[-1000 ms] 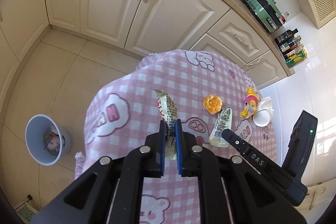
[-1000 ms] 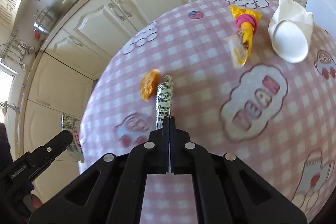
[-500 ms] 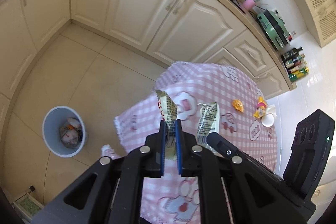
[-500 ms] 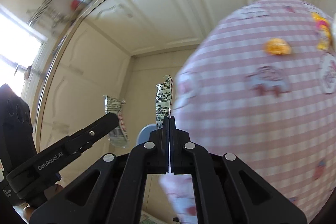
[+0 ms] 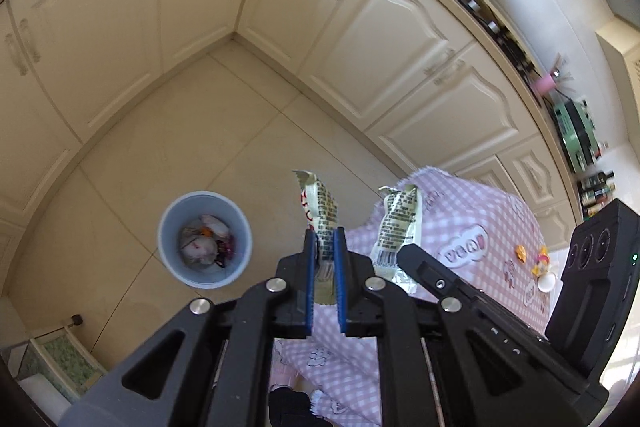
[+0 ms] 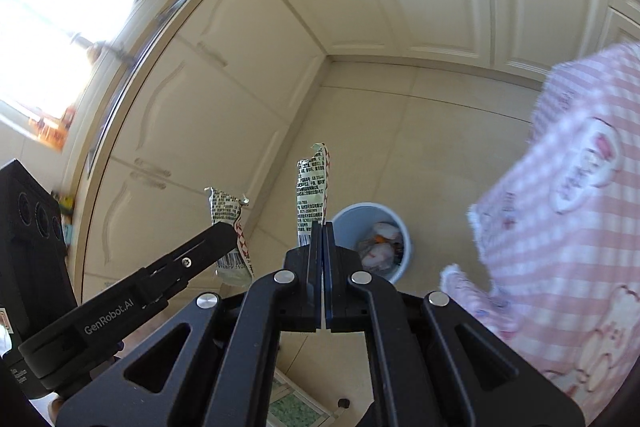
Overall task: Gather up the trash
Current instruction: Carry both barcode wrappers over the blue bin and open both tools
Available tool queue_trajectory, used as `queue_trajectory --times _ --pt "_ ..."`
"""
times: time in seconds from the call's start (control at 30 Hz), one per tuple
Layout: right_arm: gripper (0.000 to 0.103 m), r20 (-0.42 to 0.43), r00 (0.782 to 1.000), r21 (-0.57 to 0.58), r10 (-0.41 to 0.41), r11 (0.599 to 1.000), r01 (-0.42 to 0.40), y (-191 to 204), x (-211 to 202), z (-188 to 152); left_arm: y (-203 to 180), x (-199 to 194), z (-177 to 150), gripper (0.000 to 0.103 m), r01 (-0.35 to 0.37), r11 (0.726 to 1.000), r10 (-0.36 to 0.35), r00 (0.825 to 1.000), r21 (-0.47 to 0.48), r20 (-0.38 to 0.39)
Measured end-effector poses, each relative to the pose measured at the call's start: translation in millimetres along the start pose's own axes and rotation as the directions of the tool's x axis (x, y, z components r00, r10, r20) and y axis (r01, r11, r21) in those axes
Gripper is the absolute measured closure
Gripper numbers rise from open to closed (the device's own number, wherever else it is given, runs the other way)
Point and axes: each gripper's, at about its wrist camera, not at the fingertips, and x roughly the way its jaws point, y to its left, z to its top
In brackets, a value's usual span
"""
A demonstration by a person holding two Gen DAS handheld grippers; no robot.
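A wrapper [image 5: 322, 215] is pinched between the blue pads of the left tool [image 5: 323, 251], the pads being closed onto its lower part while its torn top stands above them. A second wrapper [image 6: 314, 187] is clamped in the right tool [image 6: 322, 239], whose pads are pressed fully together on its lower edge. Both wrappers are held in the air above the tiled floor [image 5: 180, 139], near each other and apart from the desk [image 5: 480, 227], which is covered by a pink checked cloth. A grey bin [image 5: 205, 239] stands on the floor below and to the left of the left tool, with crumpled trash lying inside it. In the right wrist view the bin [image 6: 372, 239] is seen just behind the right tool. Cream cabinets [image 5: 360, 27] line the walls beyond.
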Motion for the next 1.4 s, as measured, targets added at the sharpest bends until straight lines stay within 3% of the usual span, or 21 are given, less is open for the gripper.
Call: queue_trajectory --times 0.23,0.5,1.13,1.27,1.4 --pt "0.098 -0.039 0.999 -0.028 0.035 0.999 -0.036 39 34 6 52 -23 10 0.095 -0.032 0.997 0.034 0.999 -0.072 0.033" --pt "0.095 -0.046 0.999 -0.063 0.003 0.998 -0.006 56 39 1 75 -26 9 0.095 -0.028 0.995 0.031 0.999 -0.100 0.029" --pt "0.082 0.017 0.999 -0.012 -0.031 0.999 0.032 49 10 3 53 -24 20 0.093 0.003 0.999 -0.002 1.000 -0.049 0.027" --pt "0.081 0.033 0.999 0.004 -0.035 0.999 0.035 44 2 3 48 -25 23 0.075 0.001 0.998 0.001 0.999 -0.056 0.039" --pt "0.081 0.046 0.998 0.019 -0.044 0.999 0.043 40 -5 1 43 -26 24 0.074 -0.005 0.998 0.007 0.999 -0.055 0.033"
